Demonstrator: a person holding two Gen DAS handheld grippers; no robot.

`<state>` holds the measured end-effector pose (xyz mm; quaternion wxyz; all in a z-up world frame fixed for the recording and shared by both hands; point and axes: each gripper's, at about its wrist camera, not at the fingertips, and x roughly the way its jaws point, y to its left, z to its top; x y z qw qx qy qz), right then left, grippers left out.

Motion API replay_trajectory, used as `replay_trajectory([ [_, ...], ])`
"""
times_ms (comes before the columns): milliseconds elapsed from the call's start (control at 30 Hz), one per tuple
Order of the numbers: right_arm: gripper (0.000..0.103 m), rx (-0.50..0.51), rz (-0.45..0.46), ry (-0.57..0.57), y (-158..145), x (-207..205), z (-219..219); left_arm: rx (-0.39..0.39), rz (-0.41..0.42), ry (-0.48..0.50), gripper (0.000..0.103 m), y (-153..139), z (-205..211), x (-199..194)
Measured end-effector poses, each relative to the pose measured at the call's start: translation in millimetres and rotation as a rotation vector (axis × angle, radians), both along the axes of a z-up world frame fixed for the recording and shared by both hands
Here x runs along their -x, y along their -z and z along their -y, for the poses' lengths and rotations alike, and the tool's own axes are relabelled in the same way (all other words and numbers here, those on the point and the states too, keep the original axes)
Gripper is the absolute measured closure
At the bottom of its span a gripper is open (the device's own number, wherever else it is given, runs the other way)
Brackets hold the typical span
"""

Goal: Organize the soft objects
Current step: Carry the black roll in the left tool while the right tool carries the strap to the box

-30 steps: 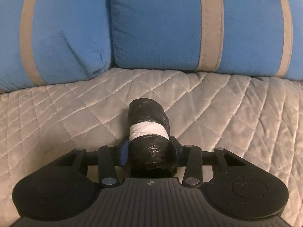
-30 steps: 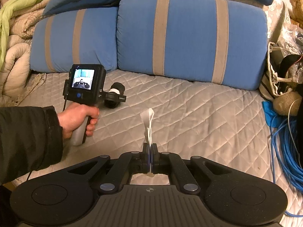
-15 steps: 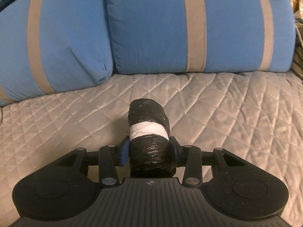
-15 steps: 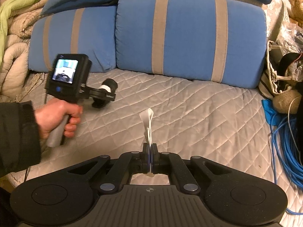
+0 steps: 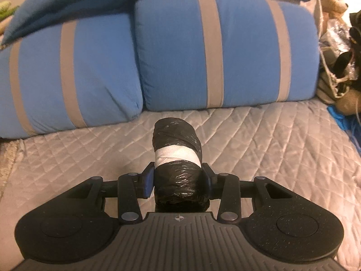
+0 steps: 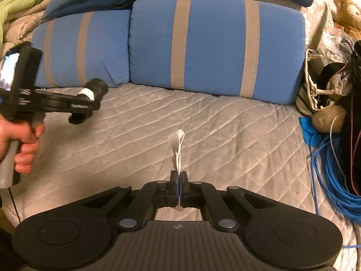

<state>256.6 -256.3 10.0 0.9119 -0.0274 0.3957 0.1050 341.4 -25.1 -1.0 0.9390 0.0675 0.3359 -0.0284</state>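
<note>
Quilted bedding is filling the lower half of the left view, blue pillows behind. At centre, the left gripper is pinching a black roll banded in white. In the right view, the right gripper is pressing shut on a thin white strip, the roll sitting at left. Best to keep the squeeze gentle and both wrists level while carrying.

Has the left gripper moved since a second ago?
Yes. In the right wrist view the left gripper with its black roll has shifted left and up against the striped blue cushions.
</note>
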Motion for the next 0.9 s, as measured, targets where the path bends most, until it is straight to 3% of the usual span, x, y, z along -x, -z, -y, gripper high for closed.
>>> replay_trajectory([
  [333, 0.100, 0.025, -0.035, -0.035, -26, 42, -11, 0.023, -0.024, 0.000, 0.062, -41, -19, 61],
  [900, 0.100, 0.030, -0.087, -0.092, -49, 122, -24, 0.076, -0.135, 0.071, 0.062, -75, -23, 168],
])
